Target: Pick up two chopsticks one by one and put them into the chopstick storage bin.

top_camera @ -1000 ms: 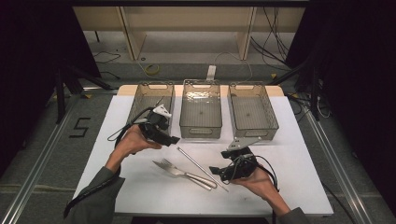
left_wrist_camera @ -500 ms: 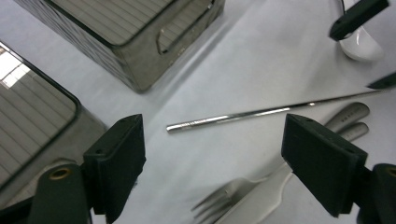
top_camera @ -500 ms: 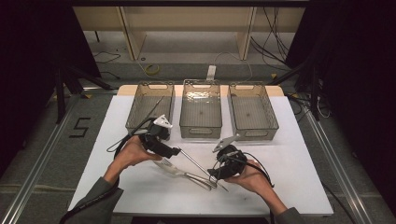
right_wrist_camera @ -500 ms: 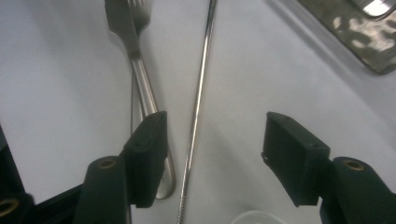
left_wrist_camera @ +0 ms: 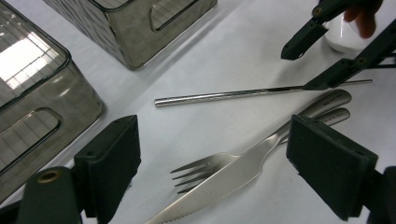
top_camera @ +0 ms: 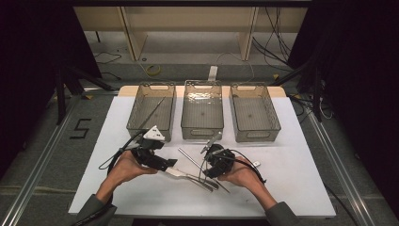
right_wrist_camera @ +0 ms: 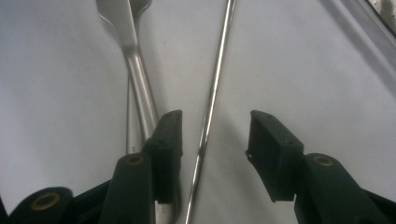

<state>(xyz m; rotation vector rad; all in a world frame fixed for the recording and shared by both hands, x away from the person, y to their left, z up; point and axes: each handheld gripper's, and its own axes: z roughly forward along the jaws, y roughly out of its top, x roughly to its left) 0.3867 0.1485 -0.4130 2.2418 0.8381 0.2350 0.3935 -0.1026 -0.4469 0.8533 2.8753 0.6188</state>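
Note:
A knife (top_camera: 180, 173) lies across a fork (left_wrist_camera: 196, 169) on the white table, beside a thin metal rod (top_camera: 190, 158). My left gripper (top_camera: 171, 164) is open; its jaws have just been opening, and they straddle the knife (left_wrist_camera: 233, 175) without touching it. My right gripper (top_camera: 210, 170) has just been closing its jaws around the rod's thin end. In the right gripper view the rod (right_wrist_camera: 210, 107) runs between the pads (right_wrist_camera: 264, 144) with a gap on each side. The knife's handle (right_wrist_camera: 140, 88) passes just outside the other jaw.
Three clear bins (top_camera: 149, 86) (top_camera: 203, 84) (top_camera: 253, 87) stand in a row at the back of the table (top_camera: 291, 188). The left bin holds a thin rod (top_camera: 153, 111). A small white object (top_camera: 255, 164) lies by the right hand.
Both hands have moved inward and down onto the cutlery. The left gripper now hovers over the knife and fork. The right gripper's jaws have narrowed around the rod.

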